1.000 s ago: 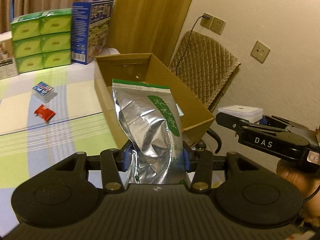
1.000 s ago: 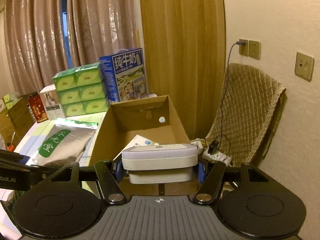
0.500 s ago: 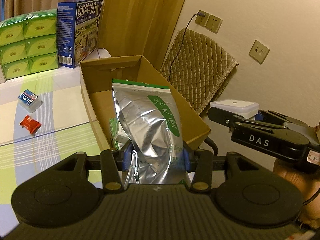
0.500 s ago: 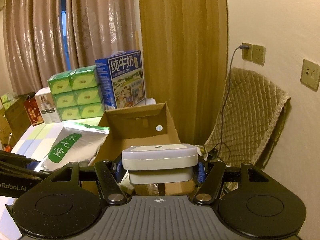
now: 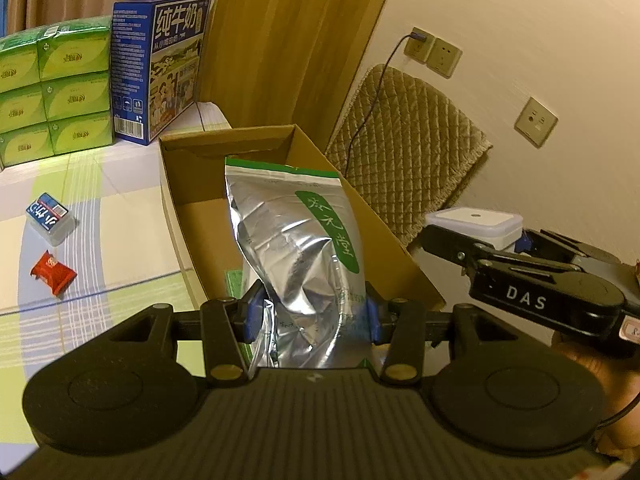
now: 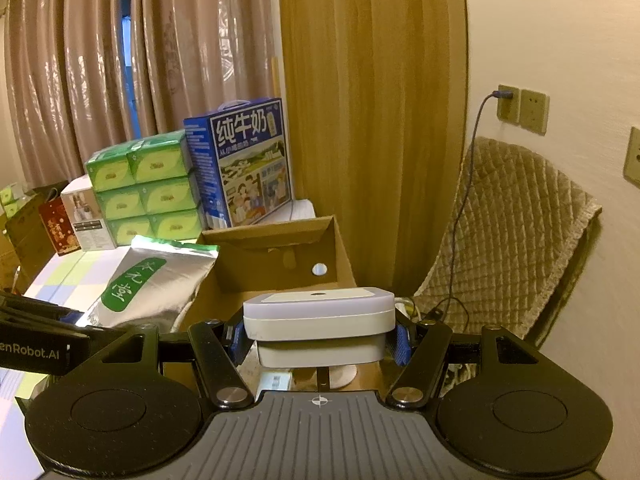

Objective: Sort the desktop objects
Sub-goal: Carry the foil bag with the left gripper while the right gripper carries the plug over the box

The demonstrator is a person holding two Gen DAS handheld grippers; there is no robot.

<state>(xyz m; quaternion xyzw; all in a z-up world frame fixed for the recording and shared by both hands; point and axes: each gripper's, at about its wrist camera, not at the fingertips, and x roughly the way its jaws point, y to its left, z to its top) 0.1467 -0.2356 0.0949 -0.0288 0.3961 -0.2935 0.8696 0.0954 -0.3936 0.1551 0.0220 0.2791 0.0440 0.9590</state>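
Foil first, from the left wrist view: the left gripper (image 5: 310, 320) has its blue pads clamped on the lower part of a silver pouch (image 5: 296, 248) with a green label, holding it upright with its sealed top edge leaning out over the open cardboard box (image 5: 188, 216); gripping it low leaves most of the bag free to tip into the box, which I judge to be the sorting bin. Beside the box, on the checked tabletop (image 5: 120, 208), a small blue pack (image 5: 47, 212) and a red wrapper (image 5: 52, 272) lie unsorted, well apart from the box wall, and beyond the box stand the green tissue packs (image 5: 56, 80) and the blue milk carton (image 5: 160, 60). At the near right corner of the box the right gripper (image 5: 480, 236) carries a white lidded container (image 5: 474, 220). From the right wrist view, that gripper (image 6: 320, 340) is closed on the container (image 6: 320, 320), pads pressing the narrower body under the overhanging lid (a sensible hold, since the lip should stop it sliding down), and keeps it level in front of the box (image 6: 280, 256), whose floor already shows some items. The pouch (image 6: 152, 284) appears lying slantwise at the box's left side, held by the left gripper at the frame's edge. Both loads look poised for release into the box.
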